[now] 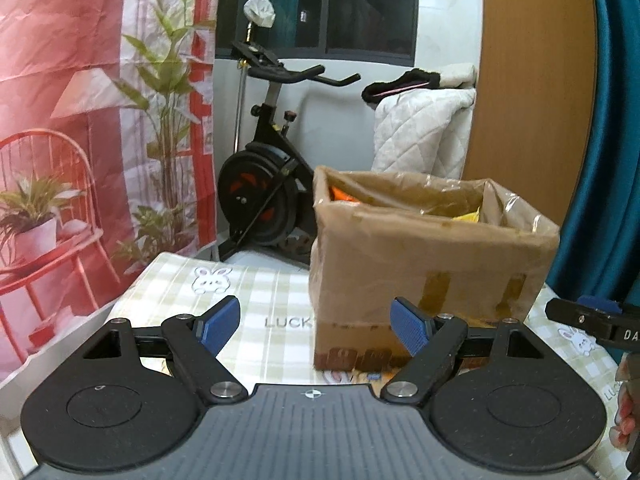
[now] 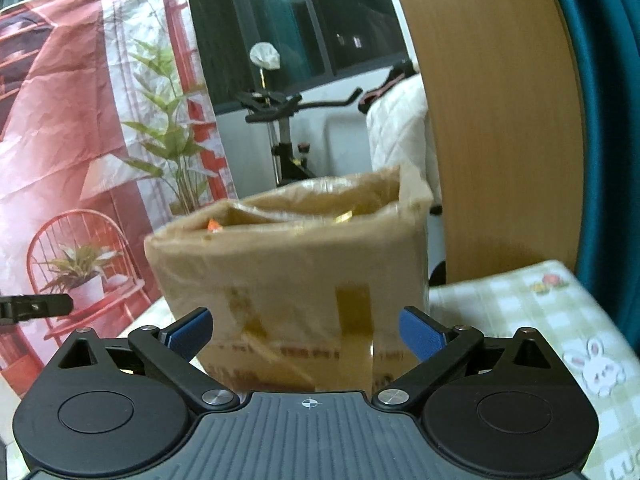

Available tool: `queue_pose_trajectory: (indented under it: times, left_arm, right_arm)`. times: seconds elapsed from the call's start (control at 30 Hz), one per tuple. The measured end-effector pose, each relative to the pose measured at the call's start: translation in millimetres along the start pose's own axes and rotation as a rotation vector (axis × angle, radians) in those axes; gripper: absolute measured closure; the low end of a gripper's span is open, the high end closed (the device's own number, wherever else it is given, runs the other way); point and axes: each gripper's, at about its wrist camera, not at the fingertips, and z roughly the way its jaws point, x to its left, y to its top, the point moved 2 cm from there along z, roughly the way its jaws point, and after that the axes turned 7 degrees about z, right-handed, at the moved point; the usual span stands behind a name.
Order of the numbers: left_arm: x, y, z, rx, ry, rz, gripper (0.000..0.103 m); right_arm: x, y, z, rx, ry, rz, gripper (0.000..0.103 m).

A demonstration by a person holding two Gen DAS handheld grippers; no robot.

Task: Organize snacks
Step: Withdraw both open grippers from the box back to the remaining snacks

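A cardboard box (image 1: 432, 248) stands upright on the worktop (image 1: 272, 292), which is covered with a green-and-cream checked cloth printed with rabbits. The box is open at the top and lined with clear plastic; brown tape strips run down its near face. Inside, an orange packet (image 1: 342, 194) shows at the far left corner and a yellow packet (image 1: 468, 216) toward the right; little more of the contents can be made out.

The left gripper (image 1: 316, 330) is spread wide, blue pads apart, nothing between them. It sits low over the cloth, near the box's lower left corner, not touching it.

The right gripper (image 2: 308, 334) is likewise spread, empty, facing the box's near side; the box fills the space beyond its pads, and this view is blurred, so contact cannot be judged. Its tip is also visible at the right edge of the left camera's view, with fingertips (image 1: 624, 420) of the person's hand below it.

Behind the worktop stand an exercise bike (image 1: 272, 184), a red printed backdrop (image 1: 80, 120), a wooden panel (image 1: 532, 80) and a teal curtain (image 1: 616, 140).
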Motion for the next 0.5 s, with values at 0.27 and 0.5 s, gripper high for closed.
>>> queue_pose_trajectory:
  times: [0.27,0.5]
  left_arm:
    - [15,-22,5,0.047,0.019,-0.076,0.019]
    - [17,-29,9,0.057,0.029,-0.101,0.019]
  right_arm:
    - [0,-31,7,0.046,-0.006,0.01,0.004]
    - [5,-38,9,0.052,-0.006,-0.002,0.004]
